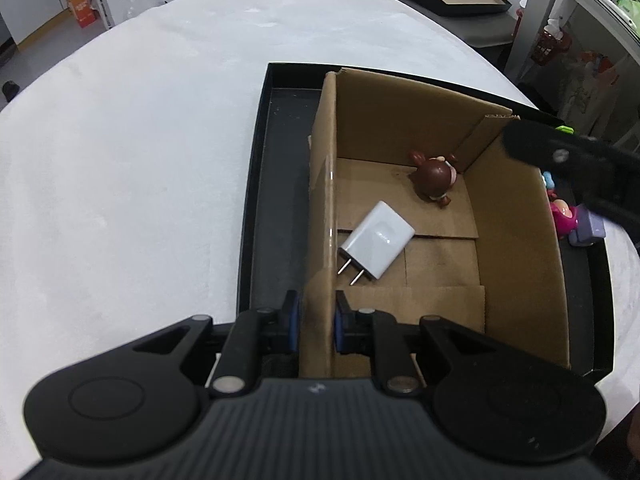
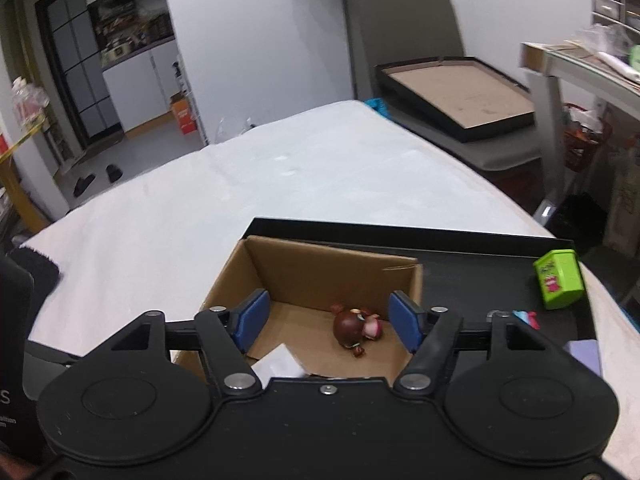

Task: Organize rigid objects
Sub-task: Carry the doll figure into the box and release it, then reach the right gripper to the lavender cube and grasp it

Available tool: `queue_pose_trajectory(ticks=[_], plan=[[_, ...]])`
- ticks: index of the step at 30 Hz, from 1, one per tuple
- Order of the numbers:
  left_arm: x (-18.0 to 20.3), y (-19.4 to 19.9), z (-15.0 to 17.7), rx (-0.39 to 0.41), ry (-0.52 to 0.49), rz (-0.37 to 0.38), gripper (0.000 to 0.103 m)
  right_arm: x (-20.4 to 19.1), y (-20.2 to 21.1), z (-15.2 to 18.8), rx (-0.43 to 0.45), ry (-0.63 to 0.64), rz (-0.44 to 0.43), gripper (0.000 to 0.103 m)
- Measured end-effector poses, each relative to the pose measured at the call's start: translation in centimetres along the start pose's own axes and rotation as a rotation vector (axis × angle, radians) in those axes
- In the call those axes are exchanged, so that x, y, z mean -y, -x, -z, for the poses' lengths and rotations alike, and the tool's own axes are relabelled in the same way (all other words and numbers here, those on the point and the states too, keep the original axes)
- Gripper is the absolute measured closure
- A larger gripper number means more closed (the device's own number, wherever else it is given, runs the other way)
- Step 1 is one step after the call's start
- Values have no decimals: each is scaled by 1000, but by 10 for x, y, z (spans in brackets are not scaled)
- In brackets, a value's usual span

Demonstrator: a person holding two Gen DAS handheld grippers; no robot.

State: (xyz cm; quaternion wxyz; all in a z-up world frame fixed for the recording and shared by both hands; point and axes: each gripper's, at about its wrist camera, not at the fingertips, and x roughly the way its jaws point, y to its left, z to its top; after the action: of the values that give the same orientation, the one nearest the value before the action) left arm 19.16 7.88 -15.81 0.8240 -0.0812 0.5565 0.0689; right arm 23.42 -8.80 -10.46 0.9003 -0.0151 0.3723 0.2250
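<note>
Only the left wrist view shows the whole white two-pronged plug adapter (image 1: 377,241), lying flat at the centre of the frame on the floor of the open brown cardboard box (image 1: 516,240). The right wrist view catches just a corner of it, but alone shows a lime-green tin (image 2: 560,279) at the right edge, inside the shallow black tray (image 2: 460,276) that holds the box. Both views show the small brown-headed toy figure (image 2: 356,328) lying in the box's far corner. The left gripper (image 1: 316,322), pointing steeply down at lower centre, is clenched on the box's left wall. The right gripper (image 2: 328,322) hovers over the box, tilted downward, its blue pads (image 2: 251,318) released and grasping nothing.
</note>
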Motion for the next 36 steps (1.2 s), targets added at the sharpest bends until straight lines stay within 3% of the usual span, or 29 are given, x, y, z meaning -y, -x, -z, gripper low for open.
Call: queue_pose_trajectory(ticks=[7, 11, 16, 19, 36], plan=[[10, 8, 0, 10, -19, -57, 86, 26, 9, 5, 11, -75, 90, 30], [19, 11, 0, 26, -35, -86, 79, 46, 11, 13, 5, -108, 111, 29], [20, 11, -1, 21, 10, -134, 47, 73, 11, 23, -11, -159, 144, 29], [24, 13, -2, 26, 12, -172, 40, 88, 10, 28, -23, -183, 165, 30], [44, 6, -25, 38, 26, -273, 35, 147, -17, 46, -84, -184, 289, 39]])
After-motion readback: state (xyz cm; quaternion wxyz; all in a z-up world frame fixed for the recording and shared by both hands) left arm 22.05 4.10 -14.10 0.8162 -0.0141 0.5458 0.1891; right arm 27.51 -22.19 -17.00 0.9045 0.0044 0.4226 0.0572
